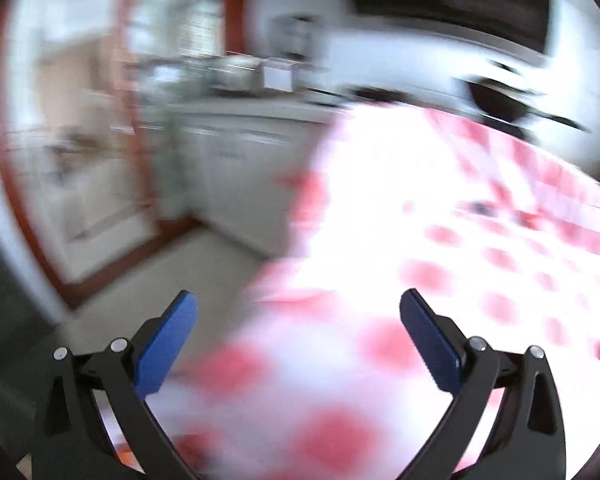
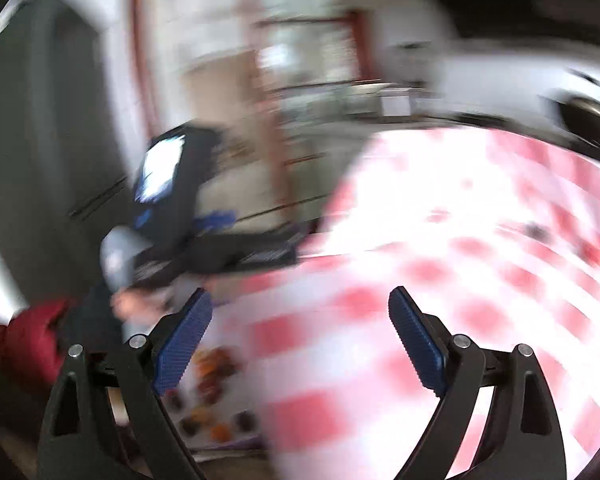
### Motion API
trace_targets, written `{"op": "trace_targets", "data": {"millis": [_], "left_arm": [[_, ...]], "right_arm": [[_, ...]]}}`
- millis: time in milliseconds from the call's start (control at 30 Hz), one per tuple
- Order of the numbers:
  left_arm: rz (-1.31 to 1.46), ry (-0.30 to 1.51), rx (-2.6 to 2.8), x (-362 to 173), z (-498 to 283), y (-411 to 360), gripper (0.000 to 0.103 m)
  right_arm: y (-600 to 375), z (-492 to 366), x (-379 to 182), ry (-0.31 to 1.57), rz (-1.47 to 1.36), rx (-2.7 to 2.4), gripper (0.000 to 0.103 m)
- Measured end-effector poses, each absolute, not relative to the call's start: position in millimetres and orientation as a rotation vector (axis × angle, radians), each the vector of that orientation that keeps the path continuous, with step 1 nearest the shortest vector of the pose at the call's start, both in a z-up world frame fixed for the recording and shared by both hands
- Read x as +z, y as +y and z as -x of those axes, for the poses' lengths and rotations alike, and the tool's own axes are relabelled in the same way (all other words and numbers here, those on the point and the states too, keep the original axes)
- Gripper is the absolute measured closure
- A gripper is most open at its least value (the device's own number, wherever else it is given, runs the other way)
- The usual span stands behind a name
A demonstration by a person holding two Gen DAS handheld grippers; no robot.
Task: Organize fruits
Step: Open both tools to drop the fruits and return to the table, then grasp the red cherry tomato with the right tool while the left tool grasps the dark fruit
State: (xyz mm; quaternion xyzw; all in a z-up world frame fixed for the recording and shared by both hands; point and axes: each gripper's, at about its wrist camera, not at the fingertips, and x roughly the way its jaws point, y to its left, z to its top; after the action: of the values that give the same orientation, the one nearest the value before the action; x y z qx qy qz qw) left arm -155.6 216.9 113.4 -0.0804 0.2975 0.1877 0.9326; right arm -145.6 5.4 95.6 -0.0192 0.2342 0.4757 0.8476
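Both views are heavily motion-blurred. My left gripper (image 1: 298,304) is open and empty, above the near corner of a table with a red-and-white checked cloth (image 1: 440,248). My right gripper (image 2: 300,300) is open and empty over the same cloth (image 2: 440,280). In the right wrist view the left gripper's body (image 2: 204,236) and the hand holding it (image 2: 132,304) show at the left. Small dark and orange pieces, possibly fruit (image 2: 214,364), lie on a white surface below the right gripper's left finger. No fruit shows clearly in the left wrist view.
A kitchen counter with appliances (image 1: 244,76) runs along the back. A red-framed door (image 1: 132,80) and grey floor (image 1: 204,280) lie left of the table. A dark round object (image 1: 496,100) sits beyond the table's far edge.
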Motion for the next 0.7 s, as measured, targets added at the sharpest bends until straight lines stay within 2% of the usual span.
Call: {"op": "trace_targets", "data": {"millis": [200, 367, 467, 700], "left_arm": [[0.046, 0.75, 0.096, 84, -25, 90, 0.001], [0.065, 0.782, 0.122, 63, -138, 50, 0.001], [0.157, 0.772, 0.202, 55, -174, 58, 0.001], [0.349, 0.814, 0.202, 43, -185, 89, 0.002]], "right_arm": [[-120, 25, 62, 0.61, -0.155, 0.502, 0.016], [-162, -58, 25, 0.692, -0.245, 0.324, 0.016], [-177, -93, 9, 0.726, -0.281, 0.277, 0.016], [-151, -164, -13, 0.781, -0.232, 0.226, 0.016]]}}
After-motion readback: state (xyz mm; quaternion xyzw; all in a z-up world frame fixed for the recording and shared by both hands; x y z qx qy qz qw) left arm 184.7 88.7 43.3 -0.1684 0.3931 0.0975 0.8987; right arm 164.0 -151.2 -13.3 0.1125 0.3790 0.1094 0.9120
